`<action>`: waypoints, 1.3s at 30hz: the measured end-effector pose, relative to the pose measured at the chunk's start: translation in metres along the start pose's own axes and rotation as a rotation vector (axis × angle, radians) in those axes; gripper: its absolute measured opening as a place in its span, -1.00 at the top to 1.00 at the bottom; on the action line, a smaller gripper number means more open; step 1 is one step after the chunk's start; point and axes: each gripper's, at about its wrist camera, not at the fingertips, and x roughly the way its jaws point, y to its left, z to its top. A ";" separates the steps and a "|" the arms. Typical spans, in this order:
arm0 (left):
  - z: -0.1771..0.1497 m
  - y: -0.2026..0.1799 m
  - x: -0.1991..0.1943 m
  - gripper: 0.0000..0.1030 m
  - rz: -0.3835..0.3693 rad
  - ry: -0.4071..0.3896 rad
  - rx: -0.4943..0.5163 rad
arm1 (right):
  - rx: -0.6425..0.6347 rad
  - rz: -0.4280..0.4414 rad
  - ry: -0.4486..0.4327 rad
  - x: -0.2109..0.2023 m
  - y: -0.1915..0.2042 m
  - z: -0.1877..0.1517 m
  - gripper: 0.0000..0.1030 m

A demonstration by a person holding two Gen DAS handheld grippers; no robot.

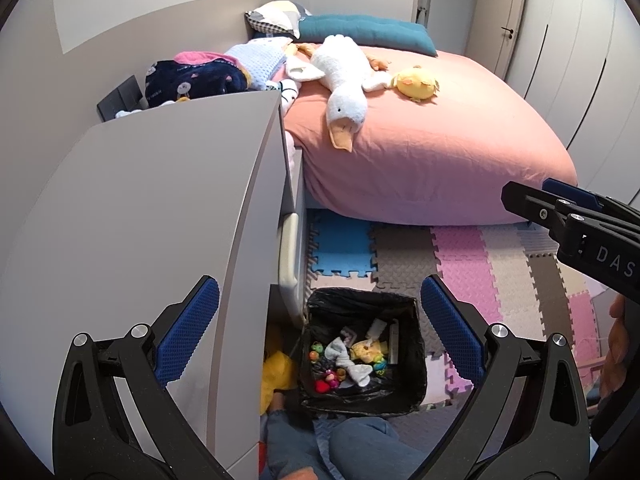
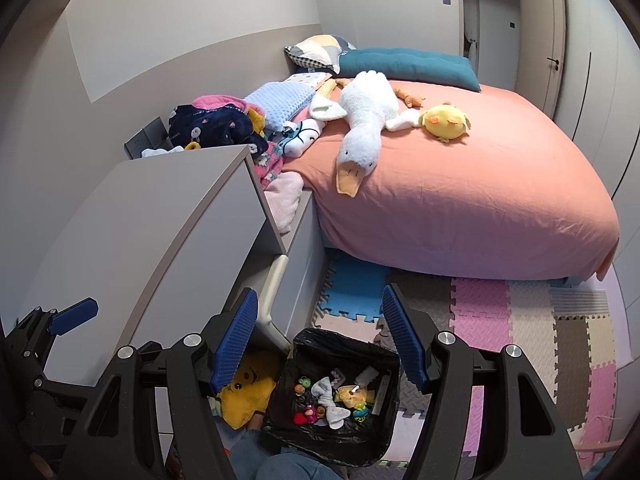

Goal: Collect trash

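The left gripper (image 1: 320, 332) is spread wide and holds nothing; its blue pads (image 1: 452, 328) touch nothing. Directly below and between its fingers sits the trash bin (image 1: 416, 368), lined with a black bag and holding crumpled tissues (image 1: 352, 360) and small colourful bits. To the gripper's left, close beside its left finger, runs the edge of a grey cabinet, the surface (image 1: 160, 200), which is bare.

The right gripper (image 2: 320, 336) is also open wide and empty. The same trash bin (image 2: 288, 412) lies just beneath it, slightly toward its right finger. A yellow plush (image 2: 244, 396) lies on the floor next to the bin, under the left finger.

Ahead of both grippers the foam mat floor (image 2: 480, 312) offers open room up to the bed (image 2: 480, 200), where a white goose toy (image 2: 360, 136) and a yellow chick toy (image 2: 446, 120) lie. In the left wrist view, the right gripper enters from the right edge, well apart from the left one.
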 end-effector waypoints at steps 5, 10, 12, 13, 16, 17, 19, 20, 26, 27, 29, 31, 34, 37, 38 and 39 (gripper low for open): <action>-0.001 -0.001 -0.001 -0.89 0.002 -0.006 0.002 | 0.000 -0.001 0.001 0.000 0.000 0.000 -0.28; -0.001 -0.006 -0.001 -0.89 0.014 -0.015 0.028 | 0.001 0.000 0.000 0.000 0.000 0.000 -0.28; -0.001 -0.007 -0.002 -0.89 0.012 -0.017 0.031 | 0.001 0.000 -0.001 0.000 -0.001 0.000 -0.28; -0.001 -0.007 -0.002 -0.89 0.010 -0.017 0.031 | 0.000 0.000 0.000 0.000 -0.001 0.000 -0.28; 0.000 -0.007 -0.002 -0.89 0.002 -0.017 0.029 | 0.001 0.001 -0.001 0.000 -0.002 0.000 -0.28; 0.000 -0.007 -0.002 -0.89 0.002 -0.017 0.029 | 0.001 0.002 -0.001 0.000 -0.003 0.000 -0.28; 0.000 -0.006 -0.002 -0.89 0.005 -0.019 0.029 | 0.001 0.000 -0.001 0.000 -0.002 0.000 -0.28; 0.000 -0.006 -0.002 -0.89 0.005 -0.019 0.028 | 0.001 -0.001 -0.001 0.000 -0.003 0.000 -0.28; 0.001 -0.006 -0.003 -0.89 0.014 -0.024 0.029 | 0.000 0.000 0.000 0.000 -0.003 0.000 -0.28; 0.000 -0.007 -0.003 -0.89 0.014 -0.024 0.032 | 0.000 -0.001 0.000 0.000 -0.003 0.000 -0.28; 0.000 -0.008 -0.003 -0.89 0.019 -0.024 0.039 | 0.003 -0.001 -0.001 0.000 -0.003 0.000 -0.28; 0.000 -0.009 -0.003 -0.89 0.017 -0.024 0.040 | 0.004 -0.001 0.001 0.000 -0.004 0.000 -0.28; -0.001 -0.009 -0.003 -0.89 0.019 -0.022 0.036 | 0.003 -0.001 0.001 0.000 -0.006 -0.001 -0.28; -0.001 -0.007 -0.002 -0.89 0.019 -0.017 0.027 | 0.004 -0.001 0.001 0.000 -0.006 -0.001 -0.28; -0.001 -0.007 -0.003 -0.89 0.015 -0.020 0.023 | 0.003 0.000 0.000 0.000 -0.006 -0.001 -0.28; -0.001 -0.007 -0.003 -0.89 0.012 -0.021 0.023 | 0.003 -0.002 0.000 0.000 -0.006 -0.001 -0.28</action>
